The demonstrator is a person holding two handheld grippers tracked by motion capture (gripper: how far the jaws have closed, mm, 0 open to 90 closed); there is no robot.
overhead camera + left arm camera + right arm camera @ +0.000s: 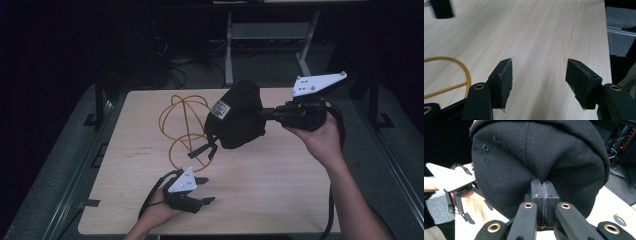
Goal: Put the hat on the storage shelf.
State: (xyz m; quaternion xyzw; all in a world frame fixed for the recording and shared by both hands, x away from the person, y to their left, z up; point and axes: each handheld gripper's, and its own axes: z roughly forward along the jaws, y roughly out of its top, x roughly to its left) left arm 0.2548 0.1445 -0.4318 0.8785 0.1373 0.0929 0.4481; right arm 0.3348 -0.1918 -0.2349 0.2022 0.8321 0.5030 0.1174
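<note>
Right hand-held gripper [270, 114] pinching cap [239, 115] fabric, held above surface [280, 190] centre. Left hand-held gripper [206, 190] open, empty, near front edge. Keep pinch tight; take strap with left.

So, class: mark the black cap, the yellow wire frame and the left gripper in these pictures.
black cap [239, 116], high view, on its crown.
yellow wire frame [176, 106], high view, on its upper hoop.
left gripper [539, 79], left gripper view, midway between its open jaws.
</note>
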